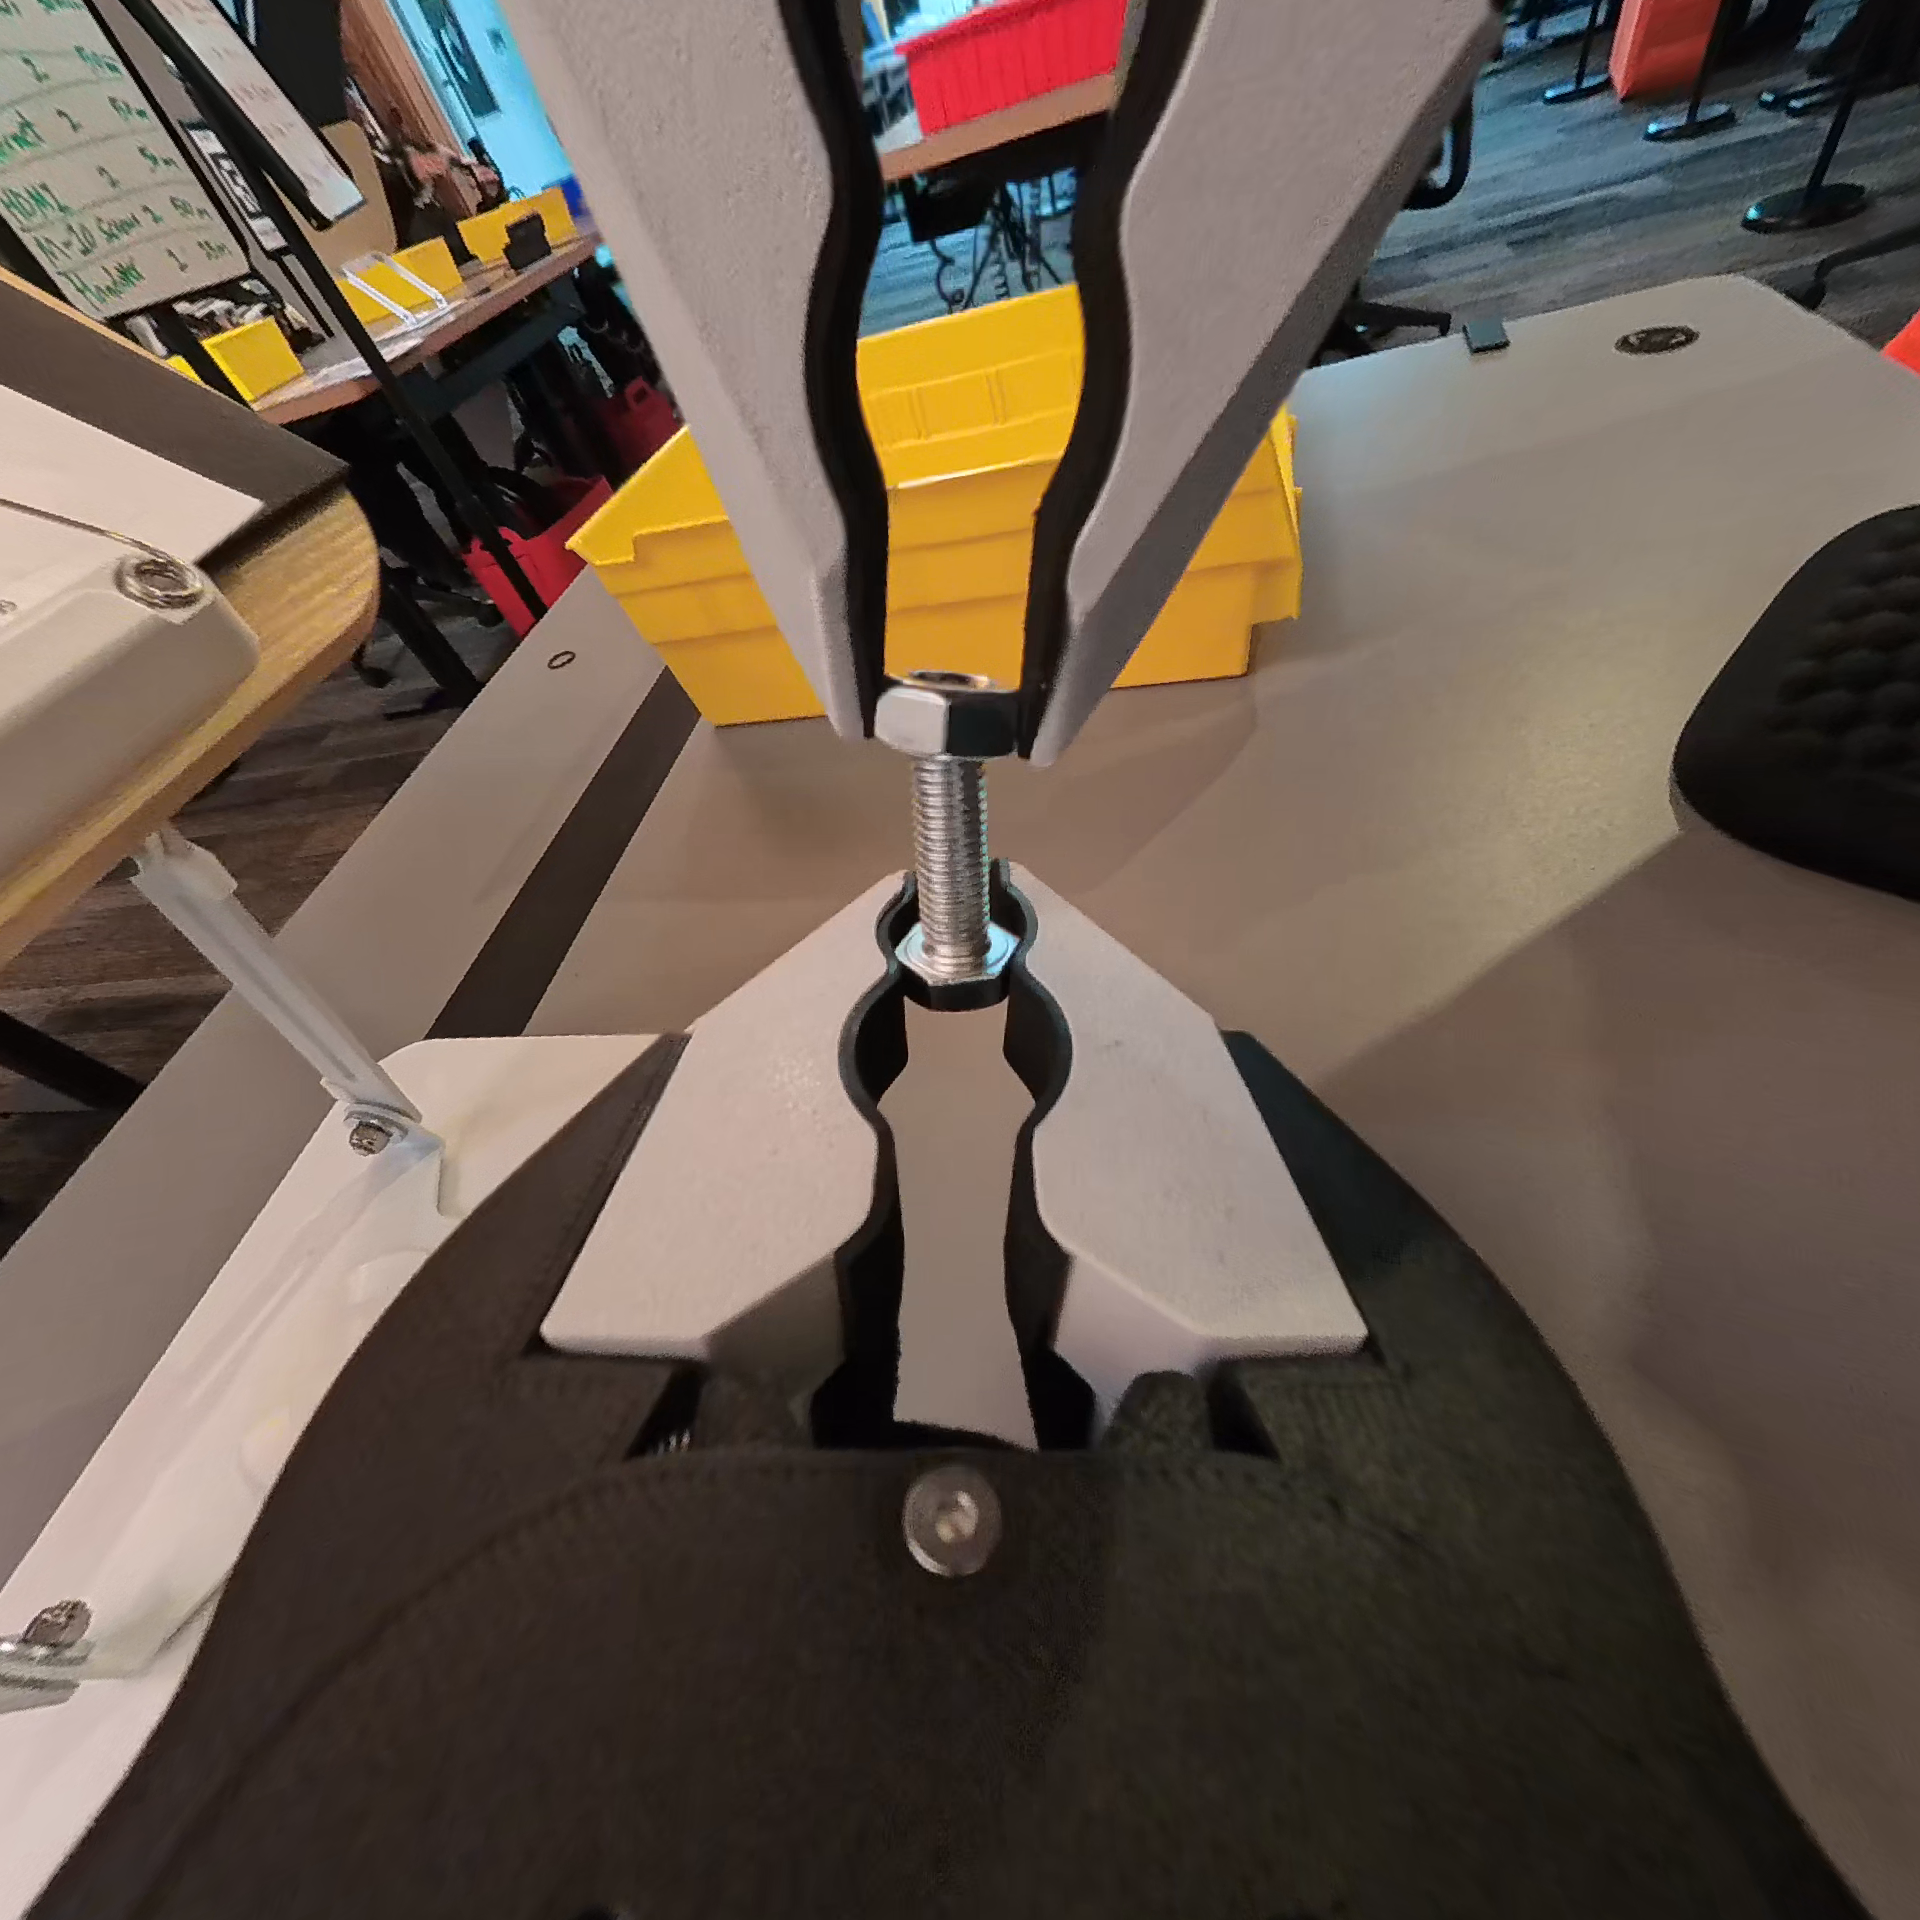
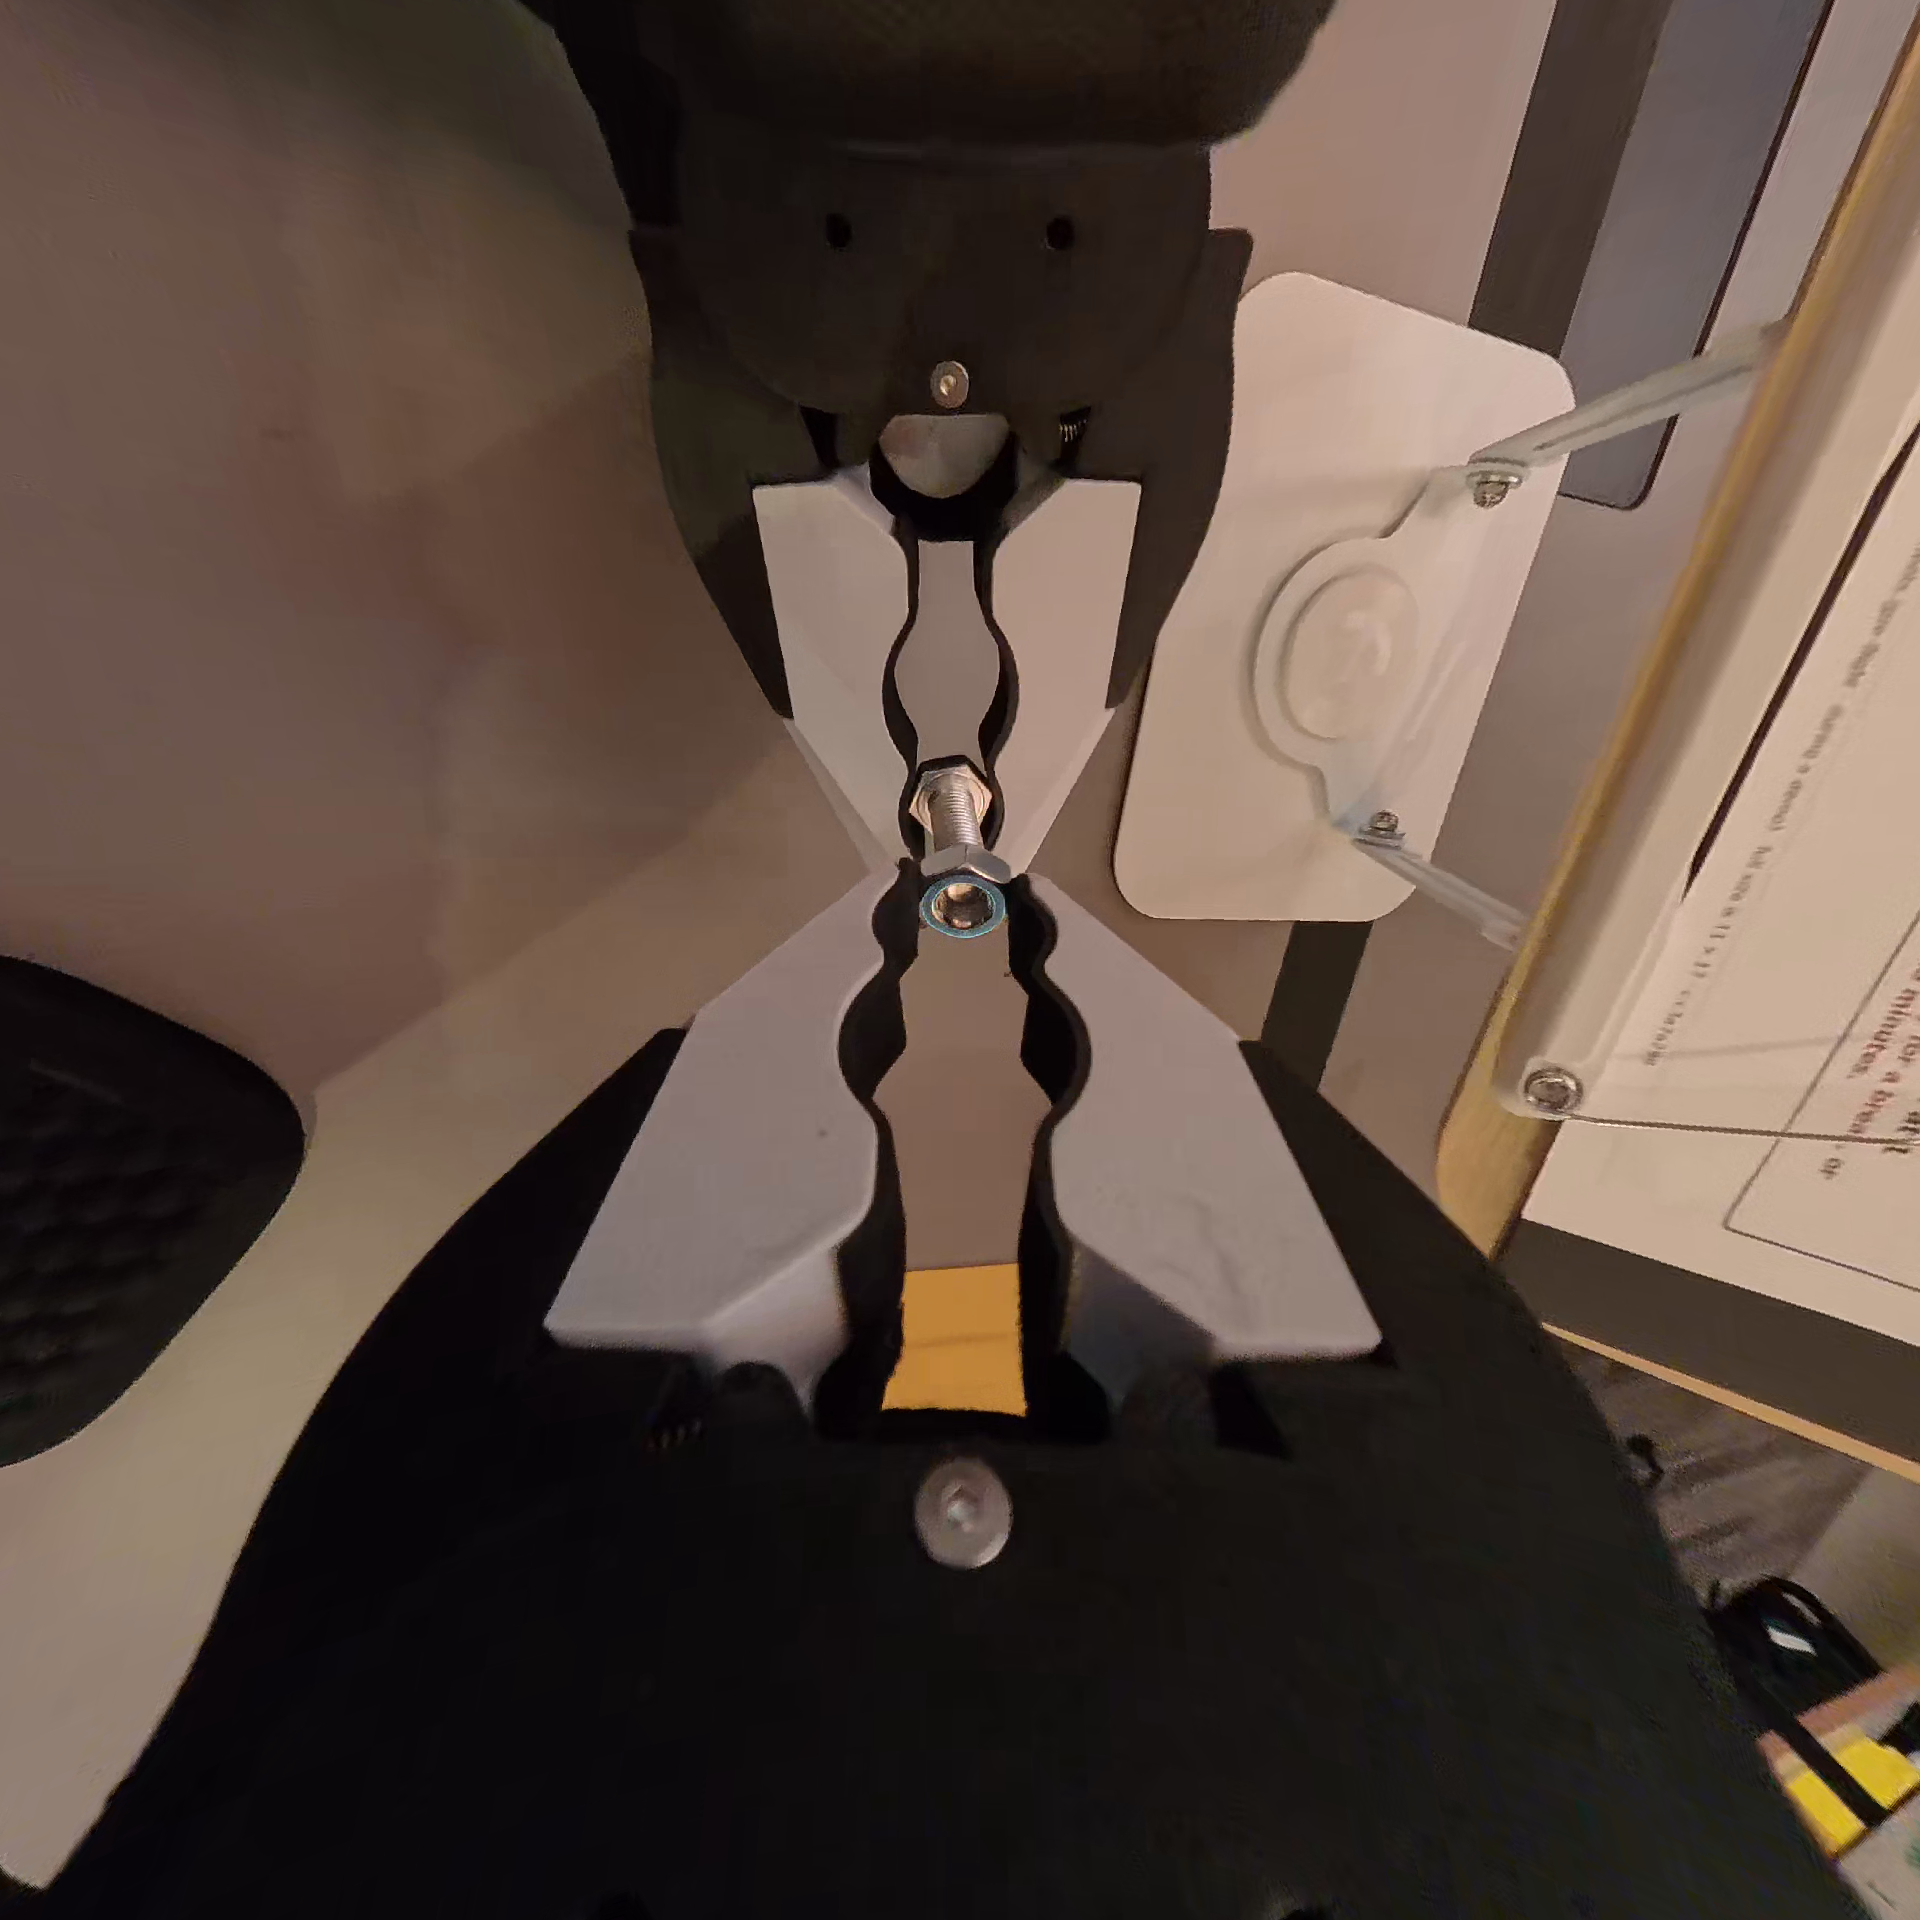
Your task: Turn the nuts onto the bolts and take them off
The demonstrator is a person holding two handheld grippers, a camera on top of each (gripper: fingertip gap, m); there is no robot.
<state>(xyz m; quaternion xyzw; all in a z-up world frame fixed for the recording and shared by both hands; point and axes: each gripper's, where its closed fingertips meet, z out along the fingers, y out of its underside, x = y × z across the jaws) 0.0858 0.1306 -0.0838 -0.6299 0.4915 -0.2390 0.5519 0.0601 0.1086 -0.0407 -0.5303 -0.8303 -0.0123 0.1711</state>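
Observation:
A silver bolt (image 1: 948, 852) stands upright above the grey table (image 1: 1455, 779), held between both grippers. My left gripper (image 1: 951, 925) comes from below and is shut on the bolt's lower hex end (image 1: 951, 961). My right gripper (image 1: 948, 727) comes down from above and is shut on a hex nut (image 1: 943, 719) at the bolt's top end. In the right wrist view my right gripper (image 2: 961, 896) pinches the nut (image 2: 961, 906), seen end-on with its hole showing. The left gripper (image 2: 943, 821) faces it, holding the bolt (image 2: 951, 816).
A yellow bin (image 1: 935, 582) stands on the table just behind the grippers. A black mesh pad (image 1: 1818, 707) lies at the right. A white plate with clear brackets (image 2: 1330, 623) and a wood-edged board with a paper sheet (image 2: 1714, 883) stand to the left gripper's side.

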